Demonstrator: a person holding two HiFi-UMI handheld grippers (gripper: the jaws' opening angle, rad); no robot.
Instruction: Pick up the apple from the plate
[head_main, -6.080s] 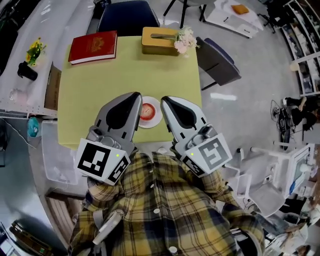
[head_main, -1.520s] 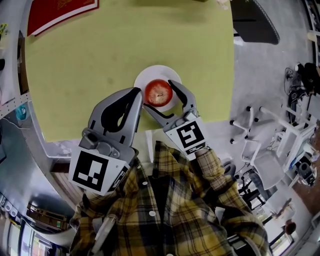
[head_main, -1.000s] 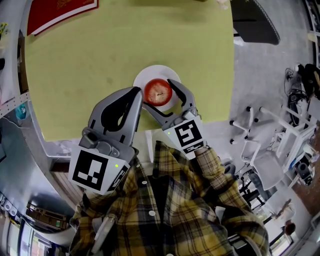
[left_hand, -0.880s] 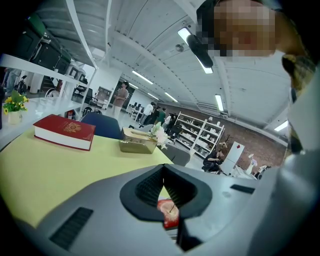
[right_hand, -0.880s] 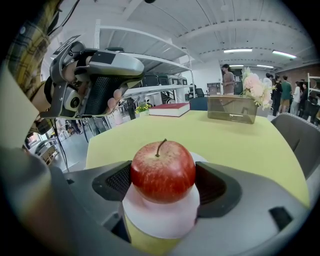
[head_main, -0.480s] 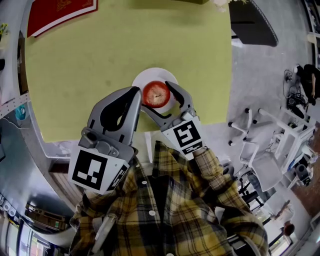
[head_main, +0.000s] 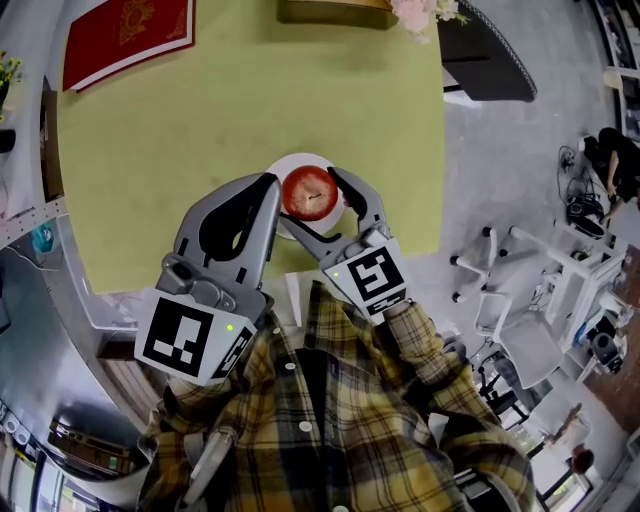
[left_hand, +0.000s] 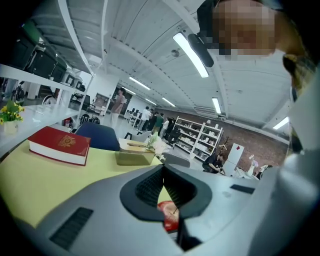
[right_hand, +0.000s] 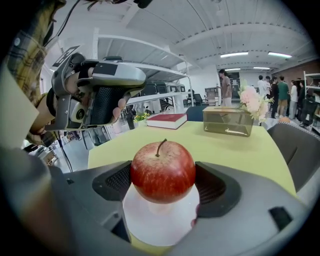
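Note:
A red apple (head_main: 309, 192) (right_hand: 162, 171) with a stem sits between the two fingers of my right gripper (head_main: 312, 196) (right_hand: 162, 180), which is shut on it. It is held just over the small white plate (head_main: 290, 163) (right_hand: 160, 222) near the front edge of the yellow-green table (head_main: 200, 130). My left gripper (head_main: 270, 182) (left_hand: 163, 169) hovers close at the apple's left, jaws pressed together and holding nothing. In the left gripper view a bit of the apple (left_hand: 170, 216) shows under the jaws.
A red book (head_main: 125, 40) (right_hand: 167, 120) lies at the table's far left. A tan tissue box (head_main: 335, 10) (right_hand: 227, 120) and pale flowers (head_main: 425, 10) stand at the far edge. A dark chair (head_main: 495, 55) is beyond the right corner.
Six seconds ago both grippers hung above the plate with the apple lying on it. The right gripper has since closed round the apple and holds it slightly off the plate.

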